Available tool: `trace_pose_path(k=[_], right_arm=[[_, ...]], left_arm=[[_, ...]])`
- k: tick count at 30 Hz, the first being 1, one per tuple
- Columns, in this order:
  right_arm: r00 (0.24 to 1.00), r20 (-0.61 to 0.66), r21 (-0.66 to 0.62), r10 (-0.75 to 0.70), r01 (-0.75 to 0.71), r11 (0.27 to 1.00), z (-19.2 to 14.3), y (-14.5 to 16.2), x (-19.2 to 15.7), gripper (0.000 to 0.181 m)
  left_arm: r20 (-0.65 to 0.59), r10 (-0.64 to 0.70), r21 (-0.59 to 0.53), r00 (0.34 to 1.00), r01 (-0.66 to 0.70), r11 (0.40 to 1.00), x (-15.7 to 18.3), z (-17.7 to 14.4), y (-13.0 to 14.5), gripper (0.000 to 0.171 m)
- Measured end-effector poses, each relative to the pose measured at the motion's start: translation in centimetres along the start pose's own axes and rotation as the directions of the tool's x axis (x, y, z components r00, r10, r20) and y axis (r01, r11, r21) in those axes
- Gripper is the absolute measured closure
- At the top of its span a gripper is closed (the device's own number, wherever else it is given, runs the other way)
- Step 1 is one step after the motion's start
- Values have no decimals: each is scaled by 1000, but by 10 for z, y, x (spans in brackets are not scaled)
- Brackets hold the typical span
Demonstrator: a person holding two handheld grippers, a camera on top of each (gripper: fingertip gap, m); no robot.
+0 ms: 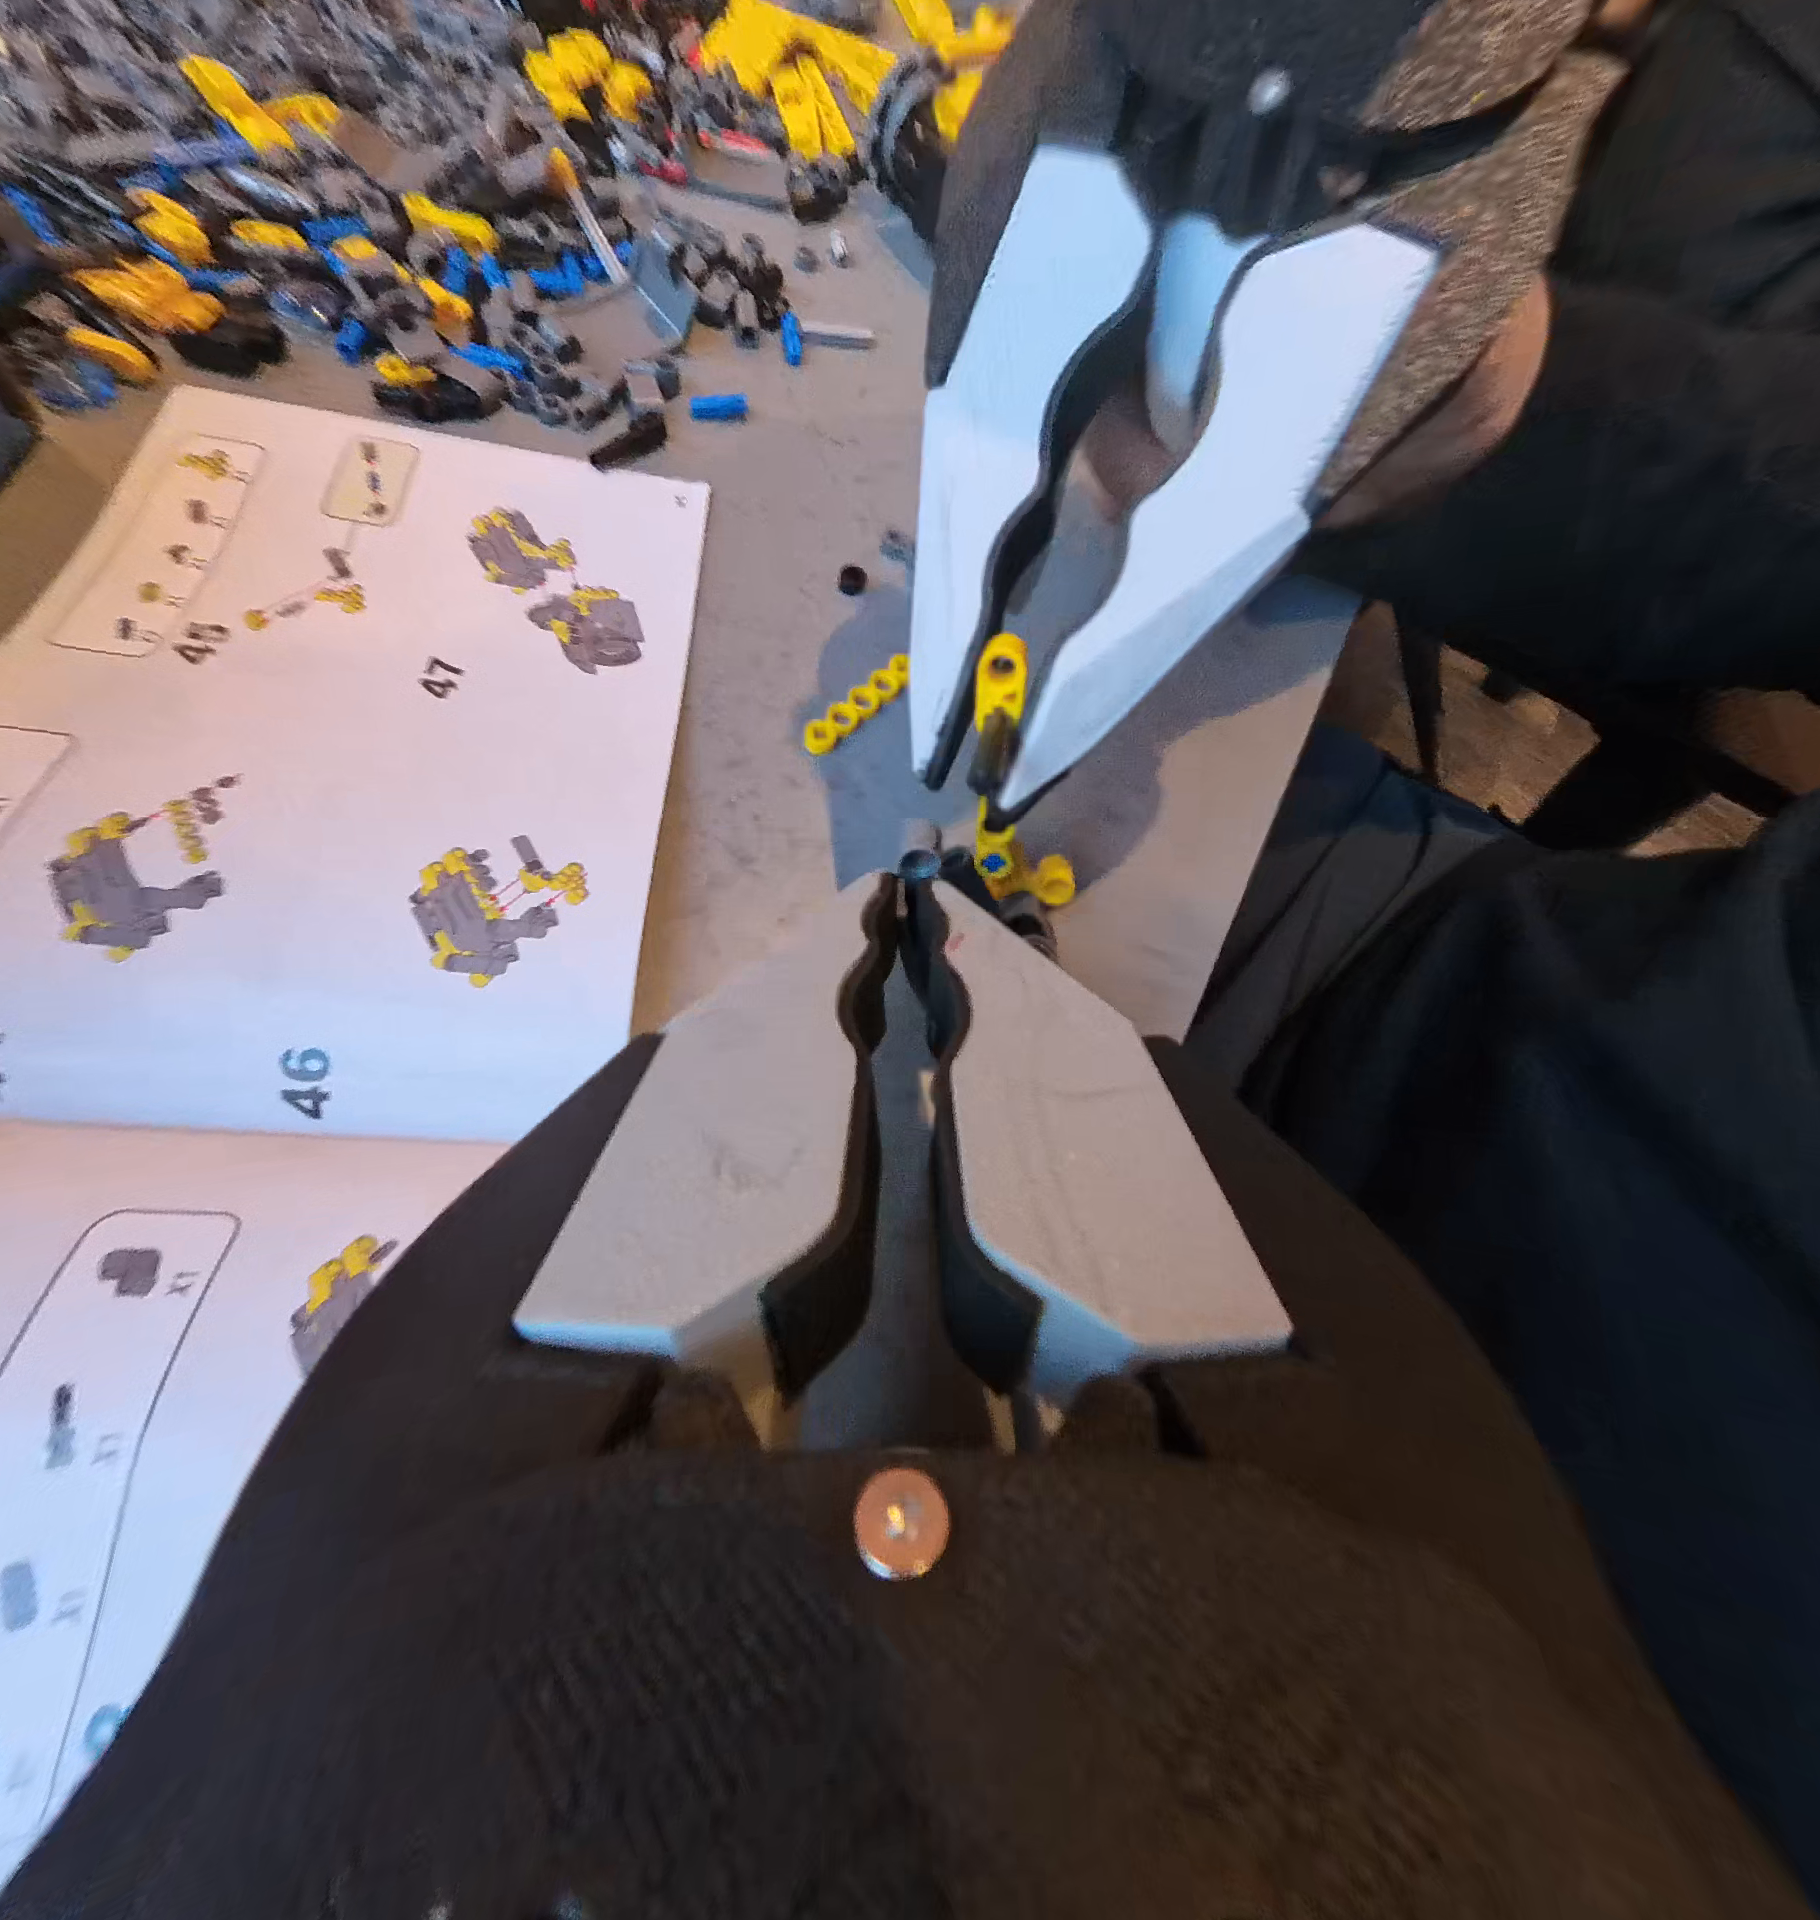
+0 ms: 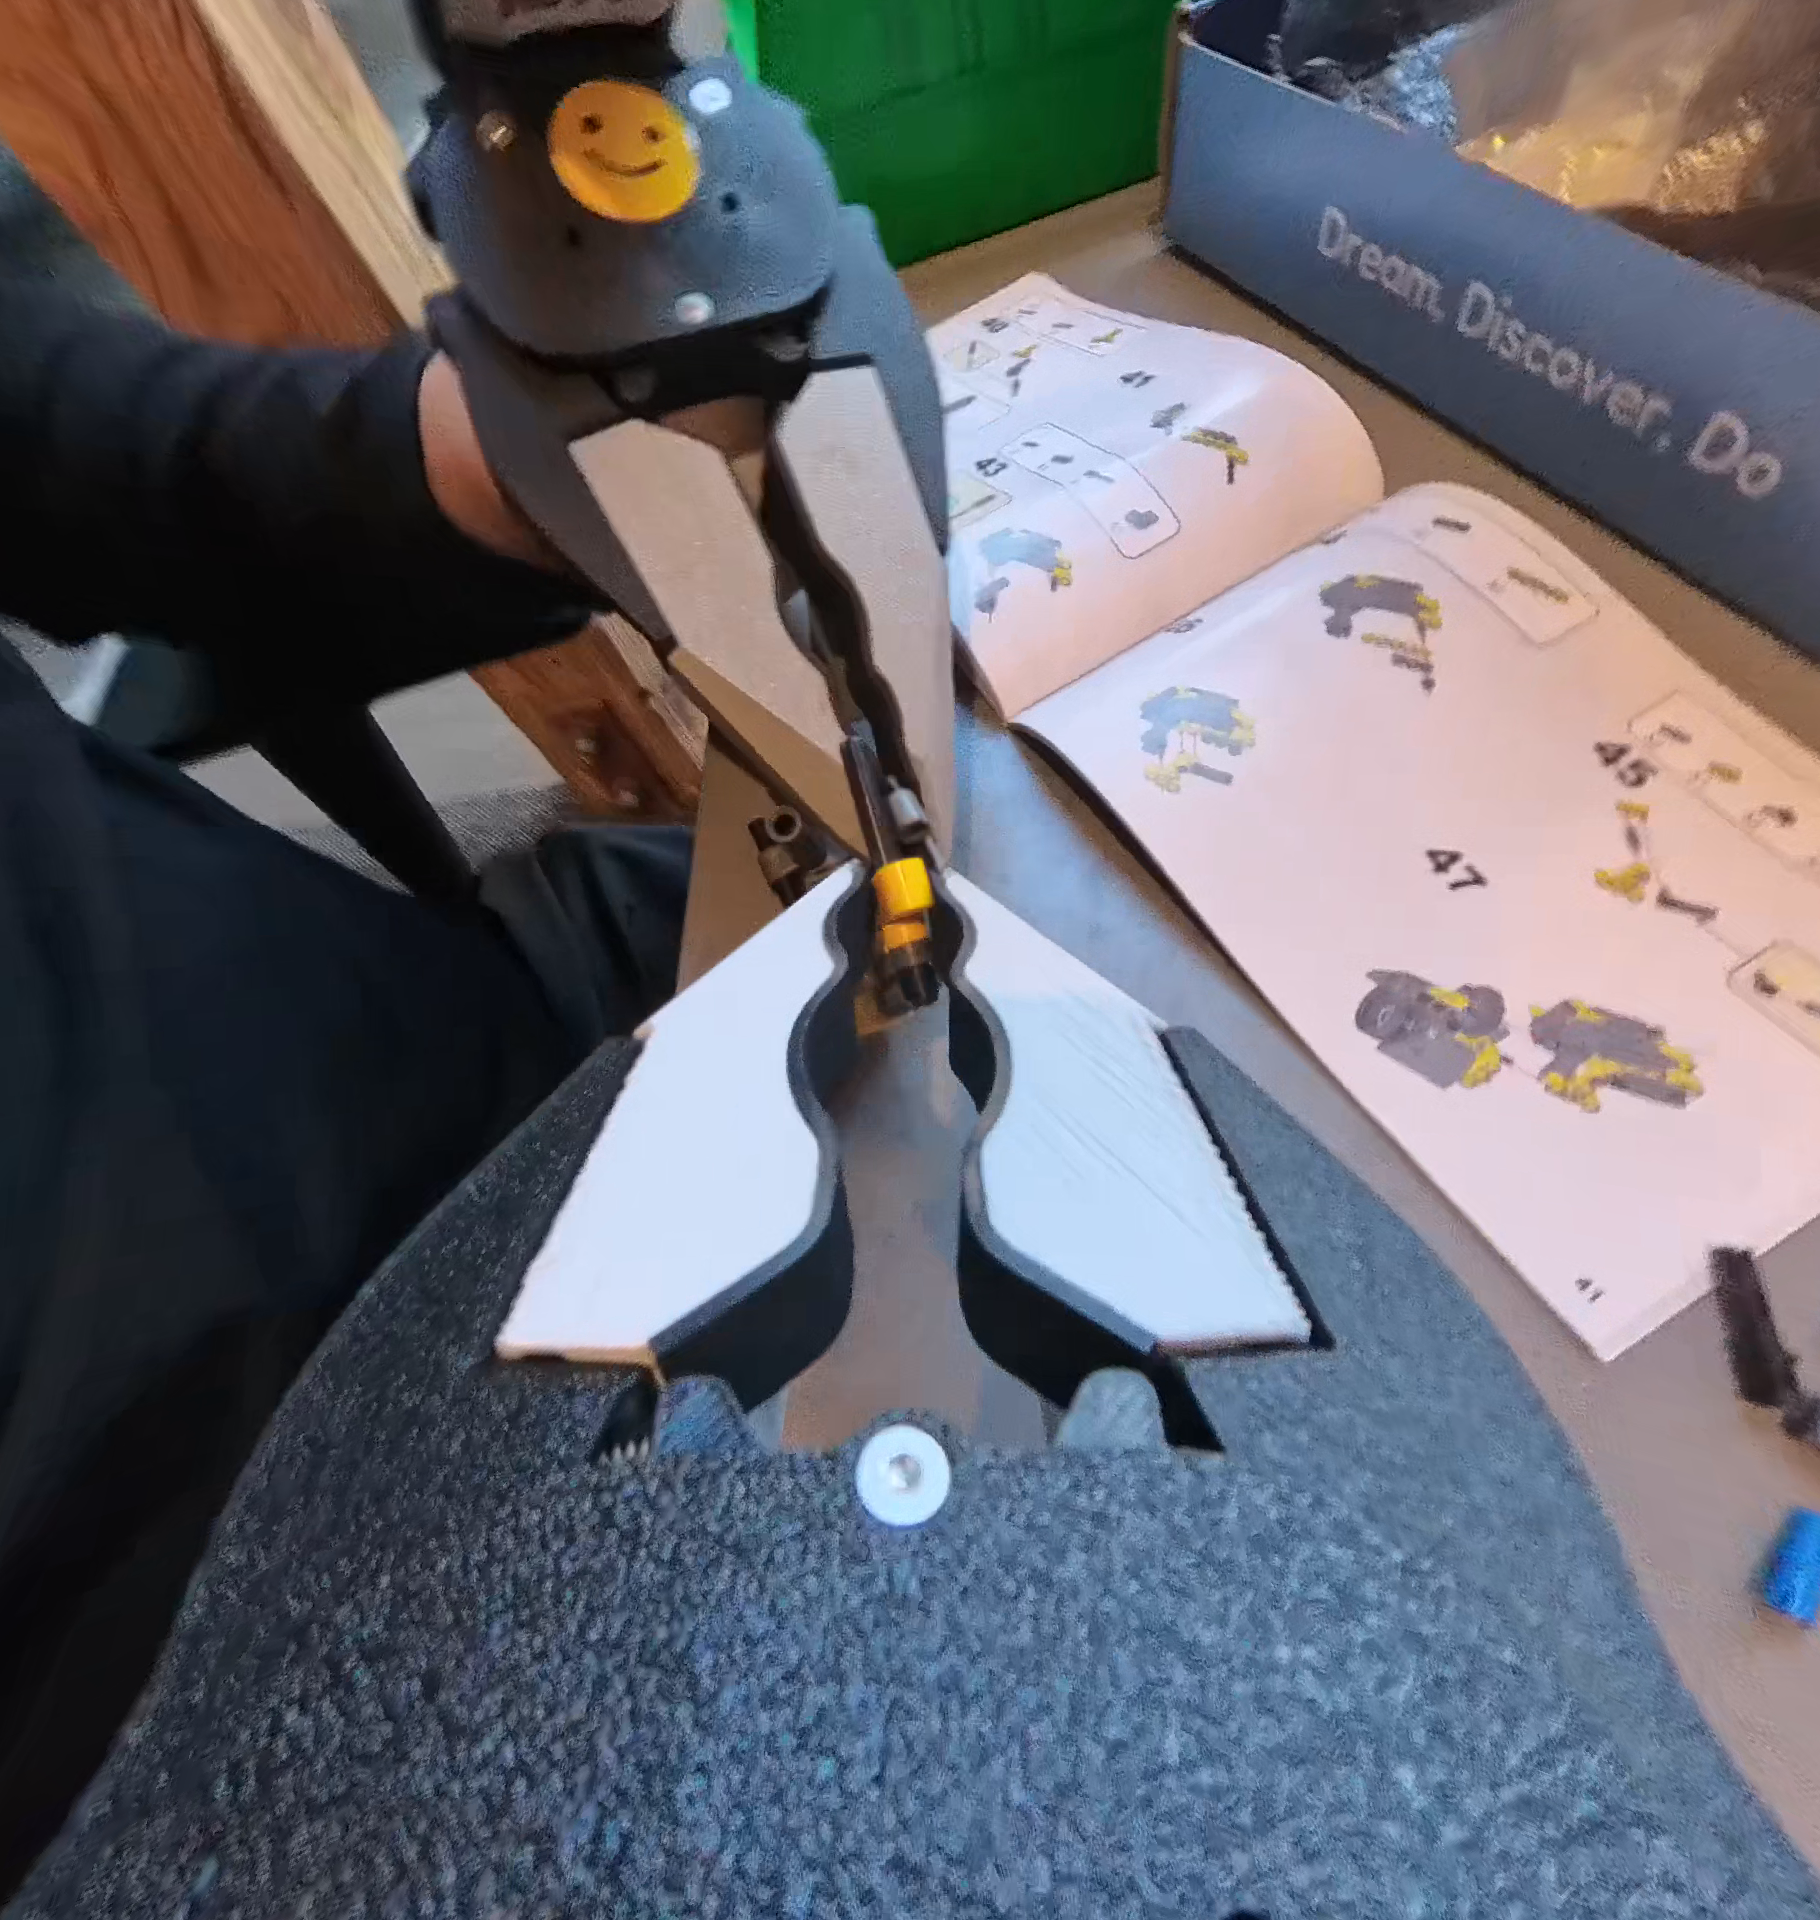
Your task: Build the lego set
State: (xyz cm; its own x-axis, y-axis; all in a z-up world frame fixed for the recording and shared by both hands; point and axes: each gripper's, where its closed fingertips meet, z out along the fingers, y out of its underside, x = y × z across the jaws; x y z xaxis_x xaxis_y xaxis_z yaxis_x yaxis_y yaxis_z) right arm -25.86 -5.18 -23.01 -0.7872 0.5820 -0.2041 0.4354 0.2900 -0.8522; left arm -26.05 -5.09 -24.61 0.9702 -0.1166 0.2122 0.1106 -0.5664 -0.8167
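My left gripper (image 1: 911, 883) is shut on a thin black axle (image 2: 866, 774) with a small grey connector (image 2: 904, 805) at its end. My right gripper (image 2: 901, 881) is shut on a small yellow piece (image 2: 901, 902) with a black pin (image 2: 908, 977). In the left wrist view the right gripper (image 1: 973, 787) comes down from the upper right with the yellow piece (image 1: 999, 681) between its fingers. More yellow parts with a blue pin (image 1: 1025, 878) show just past its tips. The two grippers meet tip to tip just above the table, near its edge. The left gripper (image 2: 901, 831) carries a yellow round sticker.
An open instruction booklet (image 1: 314, 779) lies on the grey table (image 1: 781, 520); it also shows in the right wrist view (image 2: 1405, 883). A heap of yellow, blue and grey bricks (image 1: 366, 260) fills the far side. A yellow holed beam (image 1: 856, 707), a blue pin (image 2: 1799, 1579) and a grey-blue box (image 2: 1508, 343) are nearby. My left and right fingertips are right by each other.
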Motion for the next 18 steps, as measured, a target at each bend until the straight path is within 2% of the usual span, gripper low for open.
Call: trace_pose_path(k=[3,9,15,18], right_arm=[[995,31,-6,98,-98,995,-1,0,0,173],[997,-23,-135,75,-78,988,3,5,4,172],[993,-40,-211,113,-119,970,4,6,10,172],[987,-8,-254,162,-159,954,7,6,10,172]], left_arm=[[25,-3,74,1000,1,997,1,-6,-7,171],[66,-101,105,993,94,990,-7,-6,-3,171],[85,-194,132,977,182,974,-14,-7,-3,171],[120,-148,159,982,129,979,-14,-9,-6,171]])
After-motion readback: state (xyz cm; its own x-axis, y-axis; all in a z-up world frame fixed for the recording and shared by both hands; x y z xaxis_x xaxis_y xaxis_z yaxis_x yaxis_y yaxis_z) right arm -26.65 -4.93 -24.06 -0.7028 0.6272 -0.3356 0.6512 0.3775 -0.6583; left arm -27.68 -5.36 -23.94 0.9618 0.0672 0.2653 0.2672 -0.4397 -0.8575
